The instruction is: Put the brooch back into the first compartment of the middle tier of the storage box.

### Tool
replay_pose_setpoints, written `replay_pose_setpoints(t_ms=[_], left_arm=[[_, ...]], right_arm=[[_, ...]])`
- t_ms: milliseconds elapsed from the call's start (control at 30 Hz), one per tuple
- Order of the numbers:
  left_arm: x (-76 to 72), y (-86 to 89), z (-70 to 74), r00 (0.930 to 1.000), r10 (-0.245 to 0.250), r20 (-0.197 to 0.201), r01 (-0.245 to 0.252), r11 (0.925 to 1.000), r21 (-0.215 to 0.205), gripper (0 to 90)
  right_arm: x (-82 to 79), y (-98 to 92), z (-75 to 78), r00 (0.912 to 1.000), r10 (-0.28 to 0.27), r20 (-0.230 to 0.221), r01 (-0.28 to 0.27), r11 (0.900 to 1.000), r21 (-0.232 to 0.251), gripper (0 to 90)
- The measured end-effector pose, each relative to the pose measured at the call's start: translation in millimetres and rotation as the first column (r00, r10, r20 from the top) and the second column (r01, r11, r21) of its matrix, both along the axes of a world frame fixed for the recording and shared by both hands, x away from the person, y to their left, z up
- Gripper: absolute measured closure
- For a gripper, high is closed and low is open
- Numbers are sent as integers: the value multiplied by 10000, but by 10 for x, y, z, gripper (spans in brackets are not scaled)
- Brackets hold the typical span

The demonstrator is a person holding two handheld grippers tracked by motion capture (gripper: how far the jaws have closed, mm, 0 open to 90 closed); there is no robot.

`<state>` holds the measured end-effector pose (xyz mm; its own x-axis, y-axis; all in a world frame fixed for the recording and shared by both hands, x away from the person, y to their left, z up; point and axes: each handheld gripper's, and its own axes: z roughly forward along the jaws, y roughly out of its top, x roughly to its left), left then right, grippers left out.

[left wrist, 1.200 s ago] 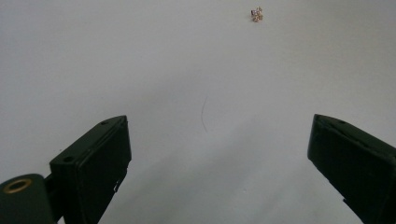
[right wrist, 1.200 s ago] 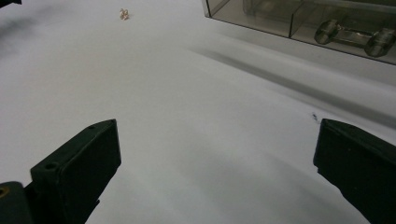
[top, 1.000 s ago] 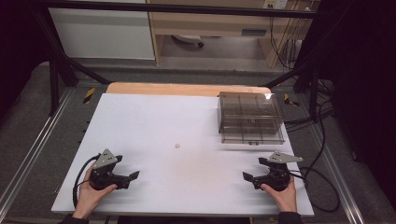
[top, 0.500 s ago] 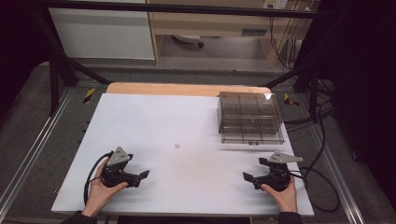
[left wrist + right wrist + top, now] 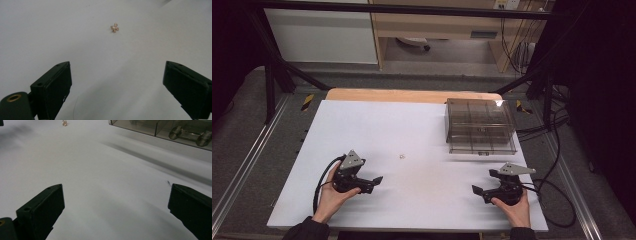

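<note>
- The small gold-coloured, cross-shaped metal trinket (image 5: 114, 27) lies flat on the white table (image 5: 412, 130), near its middle and alone, with bare surface all round it.
- My left gripper (image 5: 371, 182) sits near and left of the trinket, pointing toward it. Its jaws are spread wide with nothing between them, and in the left gripper view the trinket lies ahead, roughly between the jaw lines.
- My right gripper (image 5: 477, 191) rests at the near right of the table, well apart from the trinket. Its jaws are also spread and empty.
- The smoky transparent plastic organiser box (image 5: 480, 125), divided into compartments, stands at the far right with its metal latch (image 5: 190, 133) facing my right gripper.
- Risks as I judge them: the trinket is tiny and lies flat, so wide jaws may close over it or flick it across the smooth table.
- Coming in too steeply could press the jaw tips onto the table before they reach it.
- If it skids, I could lose sight of it.
</note>
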<state>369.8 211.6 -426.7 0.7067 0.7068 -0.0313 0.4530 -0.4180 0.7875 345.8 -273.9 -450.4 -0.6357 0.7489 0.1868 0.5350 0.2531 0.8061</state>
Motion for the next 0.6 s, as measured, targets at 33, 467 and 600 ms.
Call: replay_pose_setpoints(t_ms=[33,467,600], left_arm=[[12,-14,8,10000,-1,1,1,10000,-15,80],[151,-159,30,10000,68,-13,-68,10000,65,91],[192,-199,34,9999,122,2,-122,9999,94,97]], right_arm=[[0,1,0,10000,-9,4,9,10000,-11,10],[0,2,-4,10000,-1,27,1,9999,-108,7],[-1,4,-3,10000,-11,14,11,10000,-99,7]])
